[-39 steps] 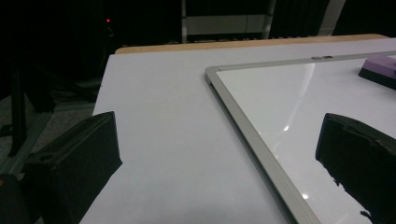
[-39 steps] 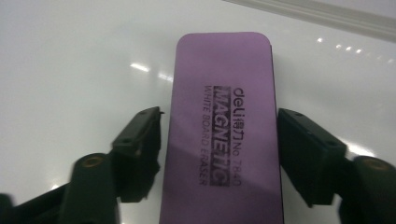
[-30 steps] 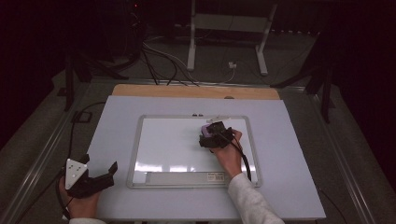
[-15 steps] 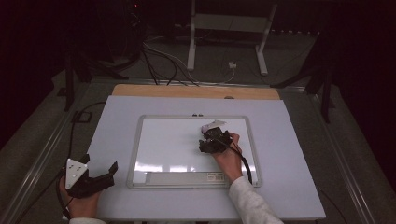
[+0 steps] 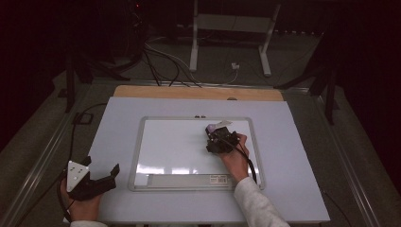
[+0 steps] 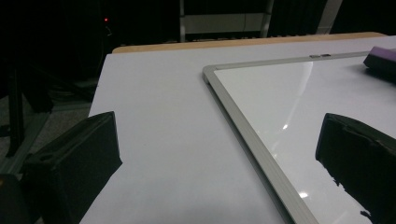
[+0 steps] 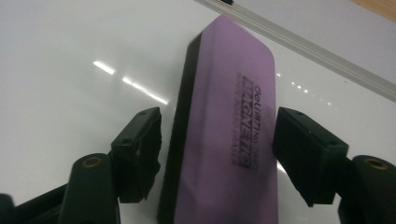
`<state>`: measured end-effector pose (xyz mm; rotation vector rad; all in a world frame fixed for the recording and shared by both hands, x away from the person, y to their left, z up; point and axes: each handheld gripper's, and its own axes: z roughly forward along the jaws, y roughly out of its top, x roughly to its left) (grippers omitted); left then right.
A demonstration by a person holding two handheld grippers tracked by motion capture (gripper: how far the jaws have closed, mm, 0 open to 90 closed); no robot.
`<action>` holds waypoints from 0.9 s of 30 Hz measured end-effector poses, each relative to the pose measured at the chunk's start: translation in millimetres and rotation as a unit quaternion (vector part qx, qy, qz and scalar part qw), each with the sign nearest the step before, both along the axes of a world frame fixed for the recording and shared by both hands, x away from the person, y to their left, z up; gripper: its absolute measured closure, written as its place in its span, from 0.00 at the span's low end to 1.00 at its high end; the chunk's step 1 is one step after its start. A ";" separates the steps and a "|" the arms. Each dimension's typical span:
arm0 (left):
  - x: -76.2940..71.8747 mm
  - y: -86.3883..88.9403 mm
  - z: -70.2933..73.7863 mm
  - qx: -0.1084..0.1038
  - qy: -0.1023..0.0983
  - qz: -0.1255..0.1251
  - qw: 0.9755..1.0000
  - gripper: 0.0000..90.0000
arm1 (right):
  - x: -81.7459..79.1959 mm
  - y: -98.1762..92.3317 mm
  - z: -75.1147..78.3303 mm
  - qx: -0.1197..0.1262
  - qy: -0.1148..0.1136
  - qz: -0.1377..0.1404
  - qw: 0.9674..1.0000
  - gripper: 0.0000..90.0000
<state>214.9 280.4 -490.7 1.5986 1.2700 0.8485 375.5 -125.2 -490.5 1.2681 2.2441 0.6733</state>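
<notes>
The right claw (image 7: 217,156) is hovering over the whiteboard (image 5: 175,146), its jaws spread and straddling a purple eraser (image 7: 233,140); a gap is showing on each side, so nothing is being gripped. The eraser is lying flat on the board between those jaws, reaching ahead toward the board's frame. The left claw (image 5: 101,177) is resting released on the surface (image 5: 118,123), the whiteboard's corner just ahead to its right.

In the right gripper view the purple eraser (image 7: 224,140) is cut off at the bottom edge, its stamped lettering too blurred to read. In the left gripper view, the whiteboard (image 6: 261,140) runs past the right edge.
</notes>
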 end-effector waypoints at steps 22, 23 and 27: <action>-0.4 0.7 0.3 0.001 0.000 0.000 1.000 0.01 | 9.6 -13.6 3.4 0.022 0.030 -0.011 0.999 0.47; -0.4 0.7 0.3 0.001 0.000 0.000 1.000 0.01 | 10.0 -14.7 3.8 0.028 0.032 -0.014 0.999 0.48; -0.1 0.5 0.0 0.000 0.000 0.000 1.000 0.01 | 9.2 -18.3 6.9 0.033 0.023 -0.017 0.999 0.58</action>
